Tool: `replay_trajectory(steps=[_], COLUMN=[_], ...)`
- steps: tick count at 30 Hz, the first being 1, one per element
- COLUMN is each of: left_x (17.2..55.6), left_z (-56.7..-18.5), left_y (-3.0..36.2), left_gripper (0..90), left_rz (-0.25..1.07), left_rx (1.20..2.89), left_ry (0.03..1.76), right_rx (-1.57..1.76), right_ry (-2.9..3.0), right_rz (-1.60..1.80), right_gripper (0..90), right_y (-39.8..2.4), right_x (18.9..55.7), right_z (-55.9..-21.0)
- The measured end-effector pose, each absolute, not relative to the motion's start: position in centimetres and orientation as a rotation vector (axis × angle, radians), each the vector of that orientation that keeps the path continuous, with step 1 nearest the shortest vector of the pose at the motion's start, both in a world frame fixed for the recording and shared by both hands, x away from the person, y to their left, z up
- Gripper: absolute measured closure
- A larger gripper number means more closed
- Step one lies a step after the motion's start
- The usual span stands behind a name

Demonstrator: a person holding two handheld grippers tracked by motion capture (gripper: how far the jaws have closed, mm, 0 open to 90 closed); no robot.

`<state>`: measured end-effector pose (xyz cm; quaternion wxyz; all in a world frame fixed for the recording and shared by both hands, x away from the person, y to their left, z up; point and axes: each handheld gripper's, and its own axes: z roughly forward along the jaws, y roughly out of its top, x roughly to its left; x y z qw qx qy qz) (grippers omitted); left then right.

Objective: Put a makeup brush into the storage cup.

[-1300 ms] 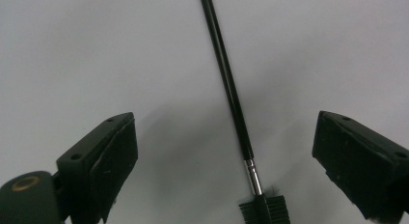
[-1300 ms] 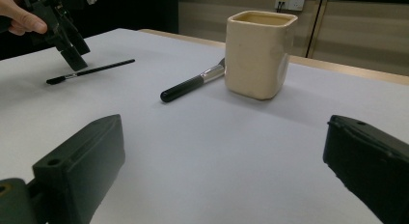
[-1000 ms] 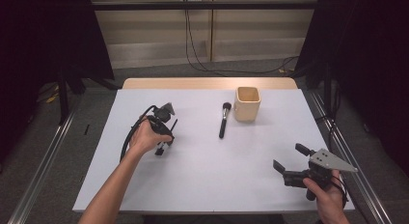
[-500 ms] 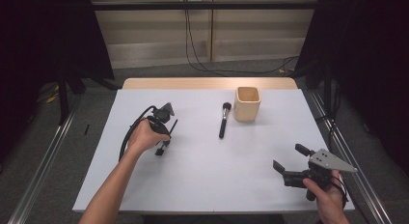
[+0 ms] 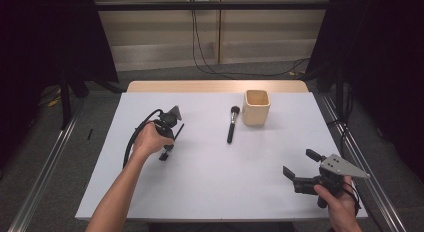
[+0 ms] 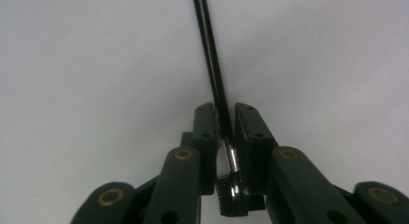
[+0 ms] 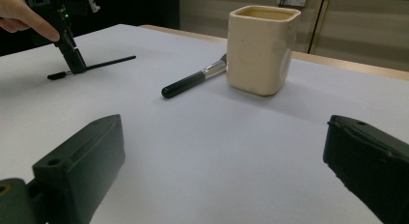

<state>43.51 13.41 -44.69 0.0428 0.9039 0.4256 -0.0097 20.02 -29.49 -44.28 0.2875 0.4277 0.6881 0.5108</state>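
Thin black brush with a slim handle, chrome ferrule and small dark comb-like head [image 6: 218, 96] lies flat on the white table [image 5: 210, 177], at about 9 o'clock from table centre. The left gripper [image 6: 224, 119] is down on it, jaws narrowed around the handle just above the ferrule, nose to the surface. Gripping near the head end looks deliberate: it leaves the long handle free out front, at 12 o'clock in the left gripper view. In the right gripper view the same brush shows under the tilted left gripper, handle sticking out sideways, head end resting on the table.

At 12 o'clock from centre: thicker black-handled makeup brush with silver ferrule [image 5: 232, 124], lying flat, bristle end away from the person, just beside the cream square ceramic cup [image 5: 256, 107], which stands upright at about 1 o'clock. Likely the cup is the holder for both brushes, my guess only.

Right gripper [image 5: 302, 167] sits at 4–5 o'clock near the table's near edge, jaws spread wide, holding nothing, aimed at cup and thick brush. Reads as parked and ready.
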Motion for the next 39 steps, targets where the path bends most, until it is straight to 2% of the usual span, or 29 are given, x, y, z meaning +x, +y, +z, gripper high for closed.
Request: replay_trajectory(steps=[3, 19, 28, 39], left_x=[43.6, 44.0, 43.9, 43.4], left_z=[-44.7, -44.6, -43.6, -42.1], left_y=[13.4, 14.3, 15.7, 17.4], left_gripper=[85.5, 86.4, 86.4, 86.4], left_rz=[-0.046, -0.128, -0.125, -0.056], left_rx=[2.766, 2.715, 2.628, 2.497], left_ry=[1.299, 1.305, 1.328, 1.3], right_rx=[1.141, 1.146, 1.146, 1.148], right_ry=[1.837, 1.834, 1.834, 1.827], right_rz=[1.367, 1.369, 1.368, 1.375], right_gripper=[0.3, 0.3, 0.3, 0.3], right_y=[-29.5, -29.6, -29.6, -29.5], right_x=[20.0, 19.9, 20.0, 20.0], right_z=[-44.3, -44.3, -44.3, -44.2])
